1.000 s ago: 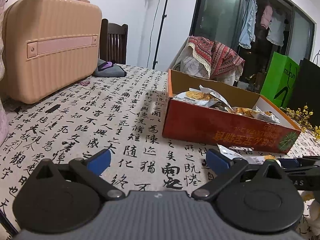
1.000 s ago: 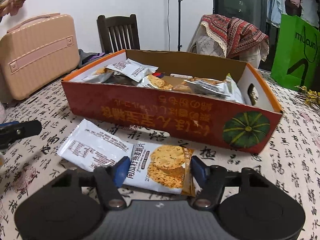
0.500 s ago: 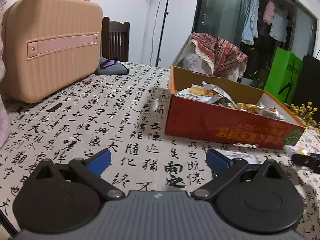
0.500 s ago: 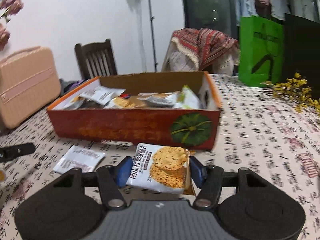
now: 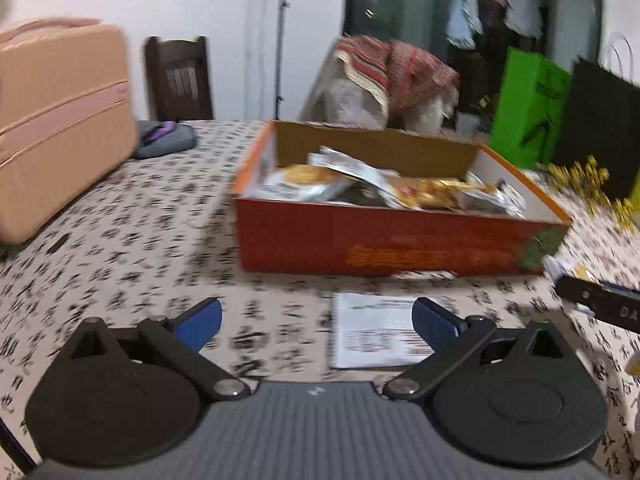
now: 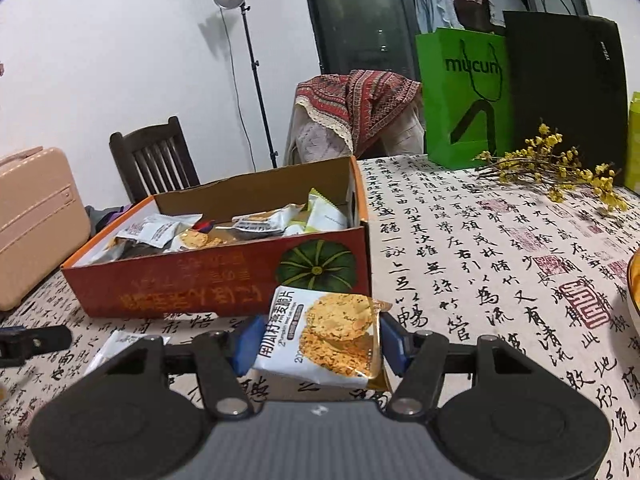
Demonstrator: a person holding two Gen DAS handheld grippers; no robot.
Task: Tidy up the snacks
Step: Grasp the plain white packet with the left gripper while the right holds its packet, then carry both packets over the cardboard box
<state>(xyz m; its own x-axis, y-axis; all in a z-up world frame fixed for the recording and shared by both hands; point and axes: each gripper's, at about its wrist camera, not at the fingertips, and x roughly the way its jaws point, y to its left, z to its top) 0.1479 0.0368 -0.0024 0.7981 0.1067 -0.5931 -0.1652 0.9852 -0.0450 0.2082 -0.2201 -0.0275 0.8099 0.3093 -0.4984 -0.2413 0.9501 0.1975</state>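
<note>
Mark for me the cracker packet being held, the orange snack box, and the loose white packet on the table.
cracker packet (image 6: pixel 324 336), right wrist view, printed front face.
orange snack box (image 6: pixel 192 280), right wrist view, near side wall.
loose white packet (image 5: pixel 376 334), left wrist view, printed back face.

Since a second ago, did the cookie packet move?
Yes. The right gripper lifted the cookie packet off the tablecloth and carried it right, toward the pumpkin end of the orange box.
</note>
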